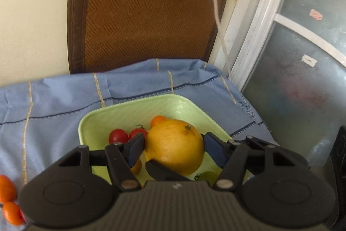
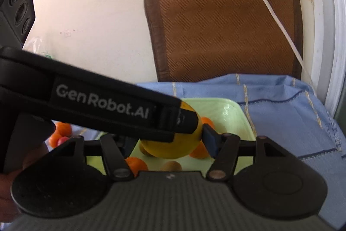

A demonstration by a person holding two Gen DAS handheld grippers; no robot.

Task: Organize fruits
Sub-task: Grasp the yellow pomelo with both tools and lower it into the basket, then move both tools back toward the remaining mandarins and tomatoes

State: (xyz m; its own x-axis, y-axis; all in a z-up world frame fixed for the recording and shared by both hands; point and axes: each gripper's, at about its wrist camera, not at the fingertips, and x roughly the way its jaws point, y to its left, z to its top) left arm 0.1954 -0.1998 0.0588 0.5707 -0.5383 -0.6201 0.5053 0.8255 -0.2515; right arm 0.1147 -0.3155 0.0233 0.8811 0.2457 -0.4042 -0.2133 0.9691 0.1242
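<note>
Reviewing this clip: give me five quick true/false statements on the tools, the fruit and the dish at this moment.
1. The left tool has its pads on either side of the large yellow citrus fruit. True.
2. The light green dish holds only that fruit. False: red cherry tomatoes and small orange fruits lie in it too.
3. The dish sits on a blue cloth. True.
4. Every small orange fruit is inside the dish. False: some lie on the cloth.
5. A brown woven mat stands behind the cloth. True.
</note>
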